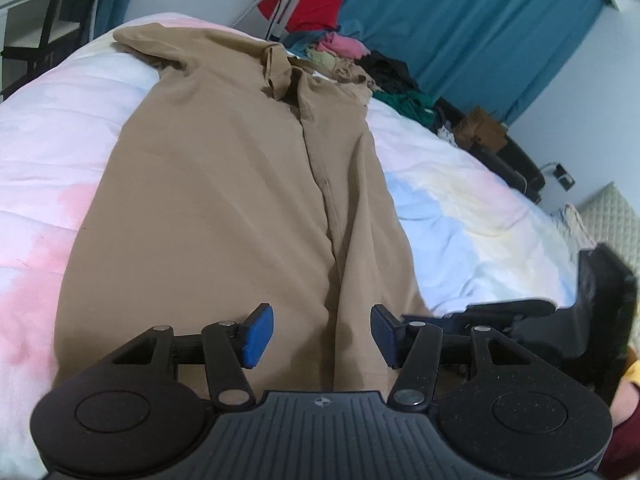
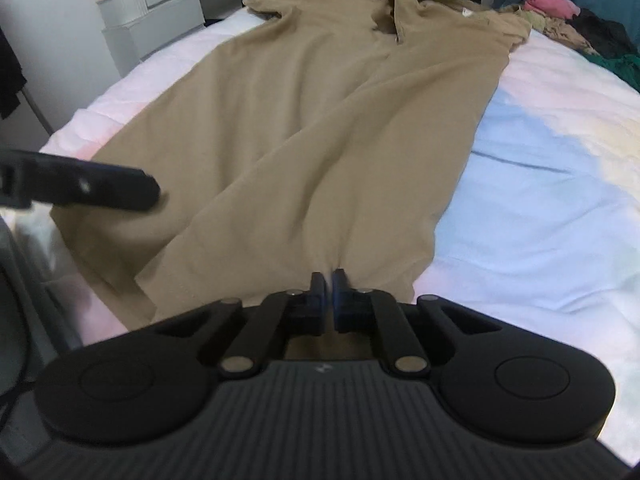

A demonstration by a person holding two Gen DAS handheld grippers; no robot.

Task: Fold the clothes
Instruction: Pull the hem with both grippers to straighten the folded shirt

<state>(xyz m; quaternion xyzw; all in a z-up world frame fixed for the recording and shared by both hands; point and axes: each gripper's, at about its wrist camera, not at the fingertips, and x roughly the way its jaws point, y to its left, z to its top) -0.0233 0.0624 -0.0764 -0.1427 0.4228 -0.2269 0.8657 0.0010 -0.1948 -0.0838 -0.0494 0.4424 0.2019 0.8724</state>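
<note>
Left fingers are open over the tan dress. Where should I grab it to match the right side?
Take the bottom hem of the tan dress at its near left corner, coming in from the near edge of the bed. The hem lies flat and free there. The left gripper is open above it, while the right gripper already pinches the hem.

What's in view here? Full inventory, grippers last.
shirt: one, tan, collared, spread flat along the bed
bed cover: one, white with pink, blue and yellow patches, under the shirt
clothes pile: one heap, red, pink, black, green, at the far end of the bed
curtain: one, teal, behind the pile
drawers: one unit, white, far left
left gripper: open, over the shirt's near hem
right gripper: shut, pinching the near hem
</note>
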